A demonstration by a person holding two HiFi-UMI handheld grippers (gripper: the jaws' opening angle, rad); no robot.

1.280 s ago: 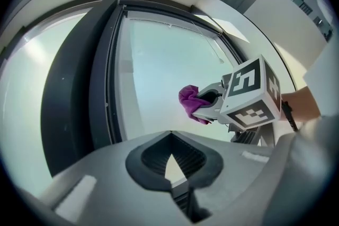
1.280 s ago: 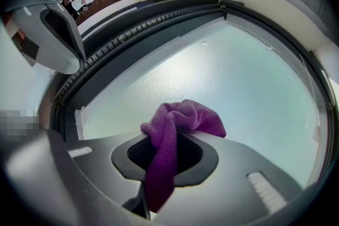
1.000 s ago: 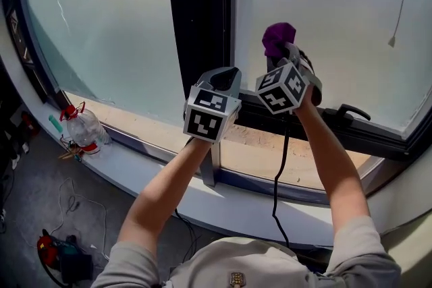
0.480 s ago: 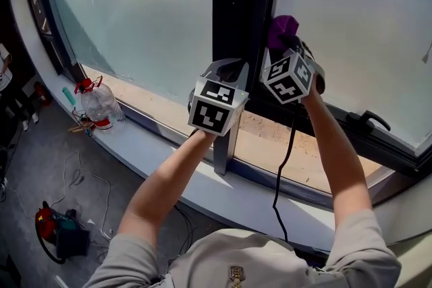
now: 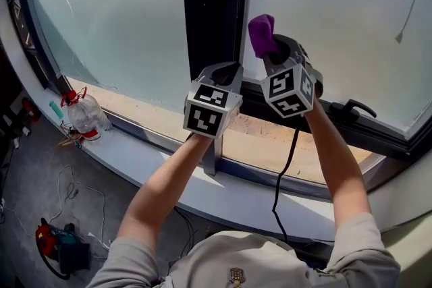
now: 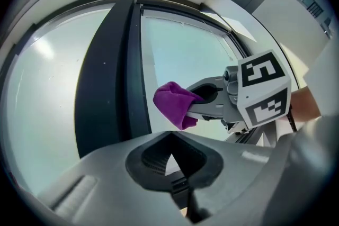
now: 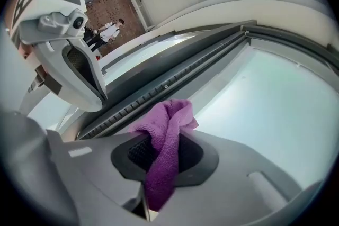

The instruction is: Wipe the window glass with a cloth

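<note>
Glass fills the background: pale, cloudy, two panes. Cloth: purple, fuzzy pile, bunched into a wad, with one tail running back down between the jaws. Location: lower L corner of R pane, just beside dark mullion. Contact w/ glass can't be confirmed. R gripper: jaws clamped on cloth, wad sticking out past the tips. L gripper: jaws closed together, nothing held. It sits just beside R gripper, in front of mullion and lower than cloth. Below both: sandy sill. Black handle on lower frame, to R. Far L on ledge: clear bottle, red top.
</note>
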